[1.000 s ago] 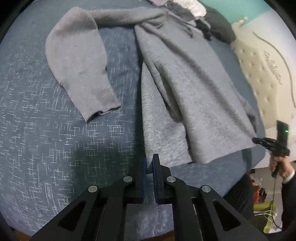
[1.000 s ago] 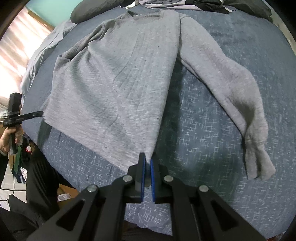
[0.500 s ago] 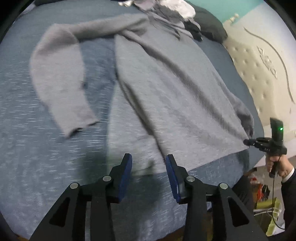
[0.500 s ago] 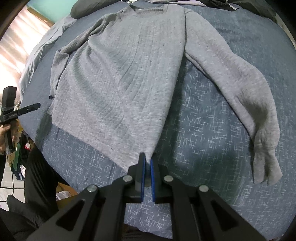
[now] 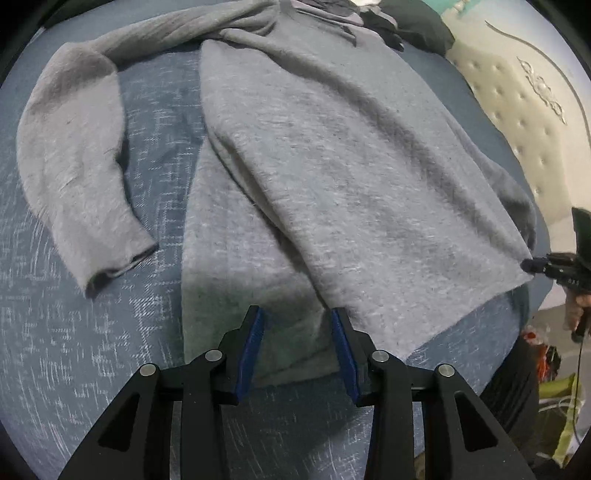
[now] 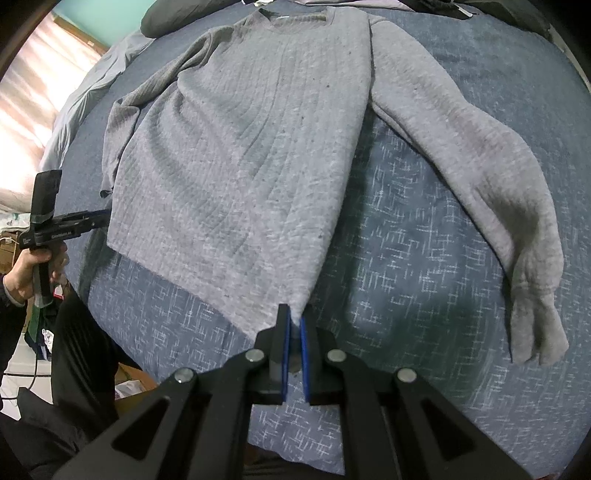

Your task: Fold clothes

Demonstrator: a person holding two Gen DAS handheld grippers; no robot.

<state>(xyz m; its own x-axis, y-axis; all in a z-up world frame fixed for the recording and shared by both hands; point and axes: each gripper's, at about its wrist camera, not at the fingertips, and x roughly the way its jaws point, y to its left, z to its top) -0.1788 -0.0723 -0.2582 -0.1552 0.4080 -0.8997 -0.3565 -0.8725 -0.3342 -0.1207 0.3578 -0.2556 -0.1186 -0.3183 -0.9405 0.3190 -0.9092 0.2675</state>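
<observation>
A grey knit sweater [image 5: 332, 155] lies spread front-down on a blue patterned bedspread [image 5: 74, 350]. It also shows in the right wrist view [image 6: 251, 147]. My left gripper [image 5: 297, 325] is open, its blue pads just above the sweater's bottom hem corner, holding nothing. My right gripper [image 6: 293, 323] is shut on the other bottom hem corner of the sweater. One sleeve [image 5: 70, 166] lies bent to the left of the body; the other sleeve [image 6: 498, 192] stretches out to the right in the right wrist view.
Dark pillows and a pile of other clothes [image 5: 369, 14] lie at the head of the bed. A cream tufted headboard [image 5: 524, 122] stands at the right. The bed's edge and floor clutter [image 6: 44, 332] are near my right gripper's side.
My left gripper has opened and let go of the sweater's hem corner, which now lies on the bed. My right gripper stays shut on its corner, and the sweater lies flatter.
</observation>
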